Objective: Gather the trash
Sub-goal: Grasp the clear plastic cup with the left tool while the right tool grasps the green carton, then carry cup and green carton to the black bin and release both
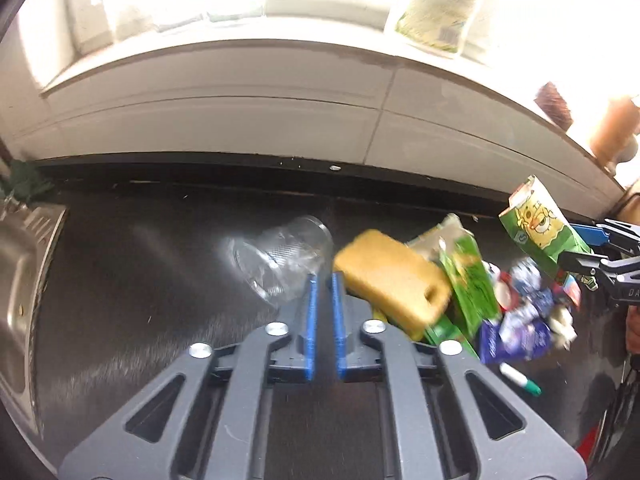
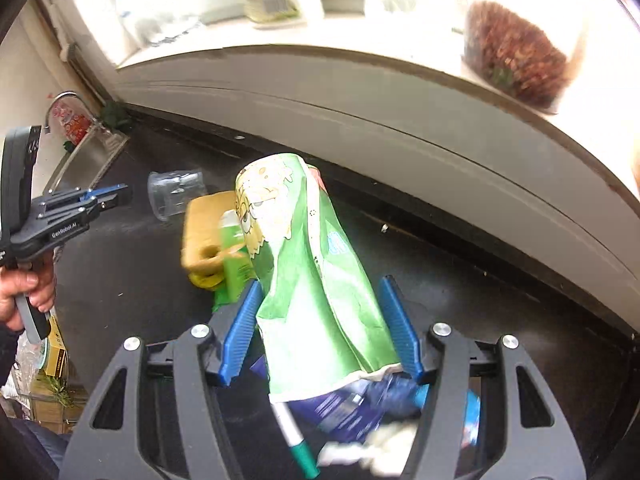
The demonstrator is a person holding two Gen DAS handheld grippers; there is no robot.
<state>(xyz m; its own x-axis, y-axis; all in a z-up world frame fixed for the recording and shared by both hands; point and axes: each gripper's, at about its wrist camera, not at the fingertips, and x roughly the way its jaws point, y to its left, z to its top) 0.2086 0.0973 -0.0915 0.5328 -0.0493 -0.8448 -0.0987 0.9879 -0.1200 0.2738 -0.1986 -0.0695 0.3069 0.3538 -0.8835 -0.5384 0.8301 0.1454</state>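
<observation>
Your right gripper point(image 2: 320, 320) stands wide around the green bag point(image 2: 316, 280), which sits between the spread fingers, perhaps touching the left, not squeezed.

Your left gripper point(image 1: 324, 312) hangs nearly closed, empty, by one clear cup point(image 1: 284, 260), one sponge point(image 1: 392, 280), one marker point(image 1: 520, 378), all heaped together for collecting.

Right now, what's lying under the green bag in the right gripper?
Under the green bag lie a blue wrapper, a green-capped marker and crumpled white paper. The bag covers whatever lies farther in, including most of the wrapper.
</observation>
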